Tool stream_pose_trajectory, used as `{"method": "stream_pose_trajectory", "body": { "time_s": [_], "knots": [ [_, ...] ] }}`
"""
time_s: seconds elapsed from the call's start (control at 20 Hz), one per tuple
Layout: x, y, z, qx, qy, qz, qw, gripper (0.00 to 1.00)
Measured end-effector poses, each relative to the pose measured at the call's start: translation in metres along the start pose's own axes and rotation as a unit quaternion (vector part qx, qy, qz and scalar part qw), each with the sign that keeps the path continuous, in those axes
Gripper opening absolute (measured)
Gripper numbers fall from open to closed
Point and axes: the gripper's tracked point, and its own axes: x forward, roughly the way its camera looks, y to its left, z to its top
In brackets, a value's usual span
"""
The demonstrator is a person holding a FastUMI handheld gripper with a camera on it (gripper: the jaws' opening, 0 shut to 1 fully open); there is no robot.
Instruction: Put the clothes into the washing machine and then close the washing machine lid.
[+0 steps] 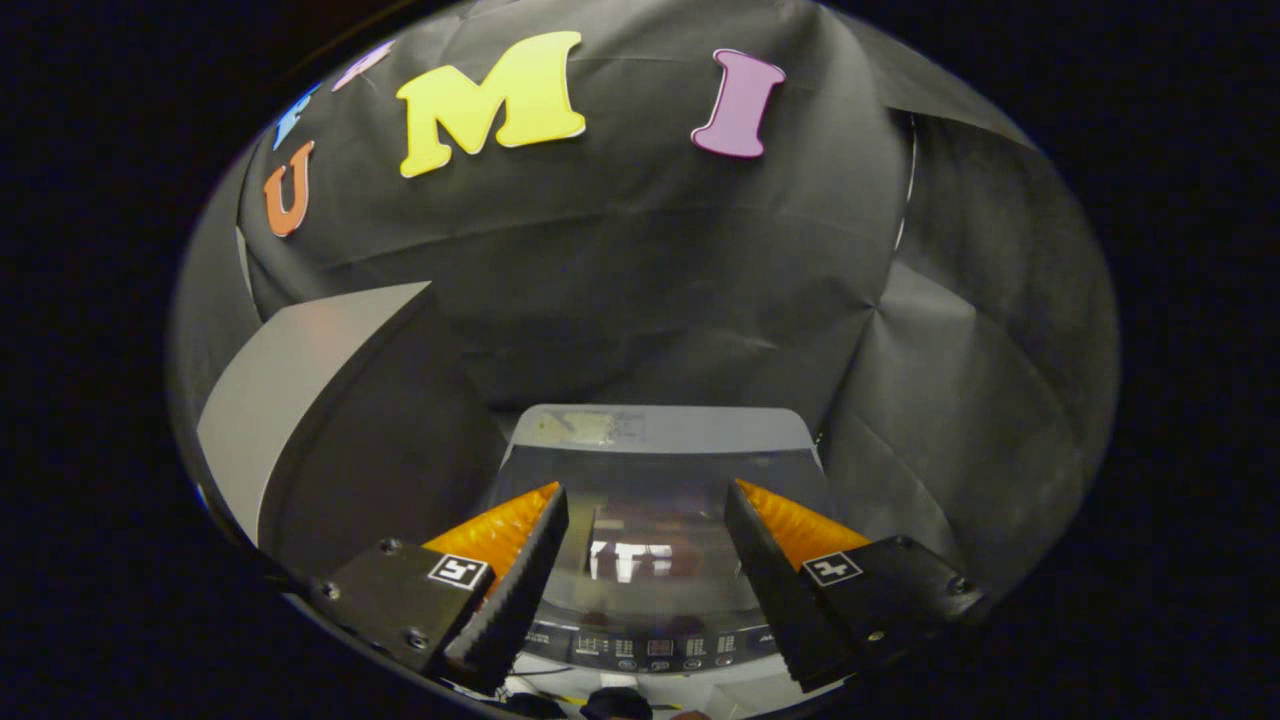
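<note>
A top-loading washing machine (655, 428) stands below and just ahead of me, with its glossy lid (650, 520) lying flat and shut over the tub. Room lights reflect in the lid, and something dark red shows through or on it between my fingers. The control panel (655, 648) runs along the machine's near edge. My gripper (645, 495) hovers over the lid, open, with nothing between its fingers. The left finger (510, 560) and the right finger (775, 560) stand wide apart above the lid's two sides.
Black cloth walls rise behind and to the right of the machine. A grey slanted panel (290, 390) stands to the left of it, close beside the left finger. A dark rounded thing (615, 705) shows just under the control panel.
</note>
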Motion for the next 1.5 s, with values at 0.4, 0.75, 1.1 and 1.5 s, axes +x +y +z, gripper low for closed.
{"method": "stream_pose_trajectory", "body": {
  "time_s": [0.4,0.75,1.1,1.5],
  "knots": [
    [-0.126,0.038,-0.005,0.033,-0.102,-0.009,0.994,0.99],
    [-0.269,0.1,-0.007,0.016,-0.245,0.003,0.969,1.0],
    [-0.405,0.108,-0.023,0.013,-0.337,-0.017,0.941,1.0],
    [-0.45,0.104,-0.006,-0.013,-0.37,-0.001,0.929,1.0]
  ]
}}
